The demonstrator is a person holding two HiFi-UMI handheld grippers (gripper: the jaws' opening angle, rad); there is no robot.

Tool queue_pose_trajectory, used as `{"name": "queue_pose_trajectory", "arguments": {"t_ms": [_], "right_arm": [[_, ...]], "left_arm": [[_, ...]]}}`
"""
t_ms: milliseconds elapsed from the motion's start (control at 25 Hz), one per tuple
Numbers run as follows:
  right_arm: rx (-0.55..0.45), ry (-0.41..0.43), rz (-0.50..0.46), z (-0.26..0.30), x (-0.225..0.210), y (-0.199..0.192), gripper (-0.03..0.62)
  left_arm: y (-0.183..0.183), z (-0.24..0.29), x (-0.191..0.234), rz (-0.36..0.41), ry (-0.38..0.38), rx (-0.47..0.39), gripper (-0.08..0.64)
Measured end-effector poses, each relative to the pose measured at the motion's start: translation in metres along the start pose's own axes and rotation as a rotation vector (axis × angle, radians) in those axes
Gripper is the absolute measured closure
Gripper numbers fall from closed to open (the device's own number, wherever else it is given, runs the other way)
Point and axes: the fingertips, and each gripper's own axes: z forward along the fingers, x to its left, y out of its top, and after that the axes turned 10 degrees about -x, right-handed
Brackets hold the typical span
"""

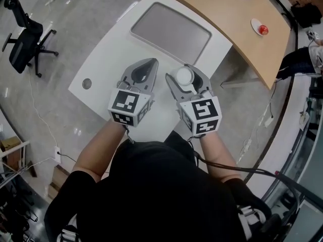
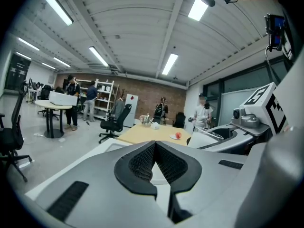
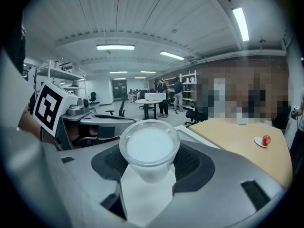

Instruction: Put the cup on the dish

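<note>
My right gripper [image 1: 185, 74] is shut on a small white cup [image 1: 184, 76], held upright between its jaws above the near right part of the white table [image 1: 108, 67]. In the right gripper view the cup [image 3: 149, 148] fills the gap between the dark pads. A small white dish [image 1: 260, 28] with a red fruit on it sits far off on the wooden table [image 1: 222, 14]; the dish [image 3: 262, 140] appears at the right there. My left gripper [image 1: 148, 62] is beside the right one, its jaws shut with nothing between them [image 2: 154, 145].
A grey rectangular mat [image 1: 170, 32] lies on the far part of the white table, and a round hole [image 1: 87, 83] is near its left edge. A black office chair [image 1: 25, 39] stands on the floor at left. People stand in the background.
</note>
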Motion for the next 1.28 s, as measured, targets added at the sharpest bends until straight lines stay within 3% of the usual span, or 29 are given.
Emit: {"name": "queue_pose_trajectory", "arguments": {"t_ms": [720, 960, 1280], "right_arm": [[-0.035, -0.029, -0.028, 0.103, -0.099, -0.003, 0.357], [-0.026, -0.031, -0.034, 0.137, -0.120, -0.020, 0.357], [0.001, -0.038, -0.020, 0.188, -0.153, -0.059, 0.357]], "left_arm": [[-0.042, 0.112, 0.078, -0.012, 0.092, 0.010, 0.557], [-0.069, 0.144, 0.103, -0.022, 0.107, 0.023, 0.557], [-0.111, 0.192, 0.144, 0.022, 0.150, 0.013, 0.557]]}}
